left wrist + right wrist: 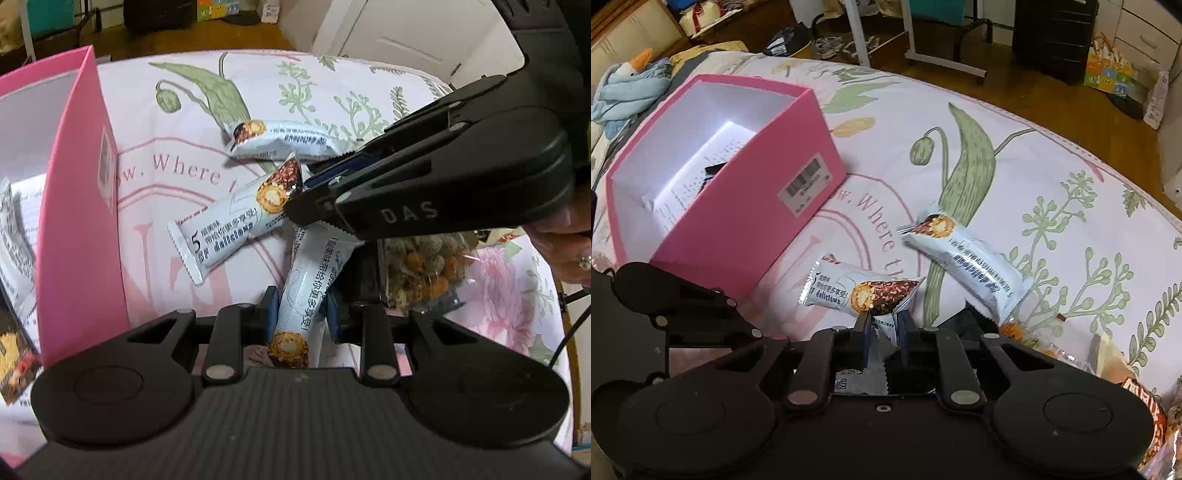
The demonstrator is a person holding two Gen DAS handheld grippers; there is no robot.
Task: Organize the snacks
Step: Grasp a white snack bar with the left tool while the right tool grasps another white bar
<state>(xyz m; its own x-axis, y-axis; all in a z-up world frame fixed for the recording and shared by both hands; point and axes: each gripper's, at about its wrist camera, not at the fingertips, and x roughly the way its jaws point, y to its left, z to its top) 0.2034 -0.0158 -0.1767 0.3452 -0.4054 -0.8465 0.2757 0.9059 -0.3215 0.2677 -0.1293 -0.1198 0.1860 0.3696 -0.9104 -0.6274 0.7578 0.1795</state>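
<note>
Both grippers clamped on wrappers, box barely filled

Open pink cardboard box (pixel 746 206) at left holds only a few packets; left gripper (pixel 295 314) pinches one white foil snack bar (pixel 301 295), right gripper (pixel 884 332) nips another wrapper's (pixel 882 325) end. Two more bars (pixel 964 269) and a bag of nuts (pixel 424 269) lie loose on the floral sheet (pixel 1052 166).

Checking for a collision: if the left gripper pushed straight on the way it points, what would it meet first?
The left gripper is shut on a white snack bar wrapper; just ahead sit the right gripper's fingers, likely first contact, though depth is unclear.
</note>
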